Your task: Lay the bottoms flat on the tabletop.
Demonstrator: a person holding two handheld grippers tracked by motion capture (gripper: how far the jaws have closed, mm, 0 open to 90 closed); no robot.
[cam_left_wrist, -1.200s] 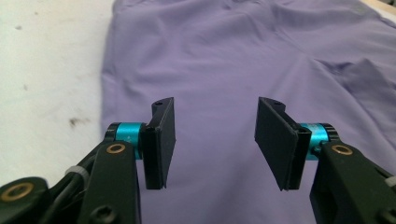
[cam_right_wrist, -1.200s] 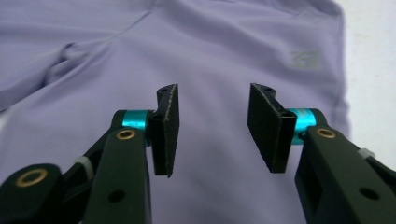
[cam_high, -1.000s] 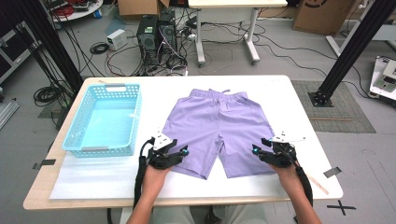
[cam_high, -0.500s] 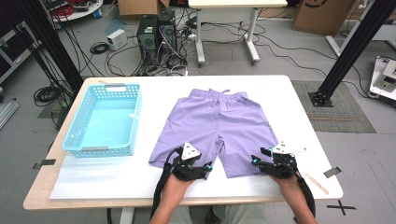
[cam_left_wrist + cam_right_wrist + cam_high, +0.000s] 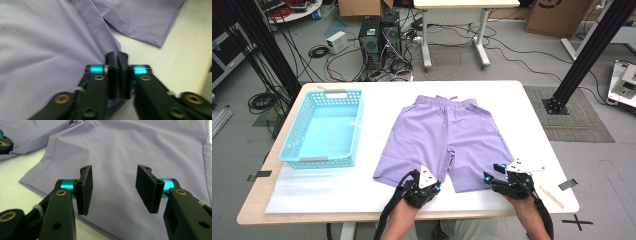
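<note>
Purple shorts (image 5: 447, 135) lie flat on the white table (image 5: 537, 125), waistband at the far side. My left gripper (image 5: 430, 184) sits at the near hem of the left leg, close to the crotch. In the left gripper view its jaws have just been closing and now stand together on the bunched hem of the shorts (image 5: 50, 50), with my left gripper (image 5: 116, 58) pinching that fabric. My right gripper (image 5: 493, 178) is at the near hem of the right leg. In the right gripper view my right gripper (image 5: 113, 183) is open above the shorts (image 5: 125, 145), with nothing between the pads.
A light blue plastic basket (image 5: 319, 160) stands on the table's left part. White foam sheet (image 5: 322, 192) covers the near-left area. The table's front edge runs just behind both hands. The left gripper's tip (image 5: 3, 143) shows at the far left of the right gripper view.
My left gripper slid right along the near hem of the left leg and closed its jaws on the fabric. My right gripper drew slightly nearer the front edge, still open.
</note>
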